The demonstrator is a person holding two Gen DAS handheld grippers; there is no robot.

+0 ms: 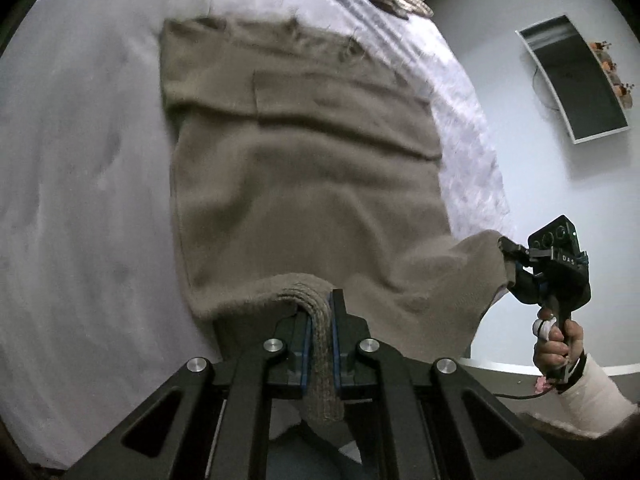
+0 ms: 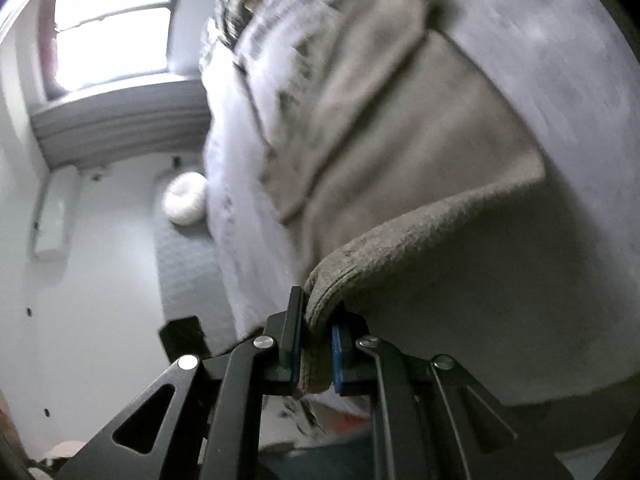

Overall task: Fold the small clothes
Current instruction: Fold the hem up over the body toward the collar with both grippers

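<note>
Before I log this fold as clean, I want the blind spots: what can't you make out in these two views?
- Near hem of the tan sweater: left wrist view, hidden behind the left tool.
- Far folded part: right wrist view, motion-blurred.
- Right tool: its pinched sweater corner drops out of sight behind the linkage.
- Bed front edge: cut off by both frames.

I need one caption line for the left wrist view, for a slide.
Left gripper and right gripper each pinch a near corner of the tan knit garment on the grey bed.
</note>
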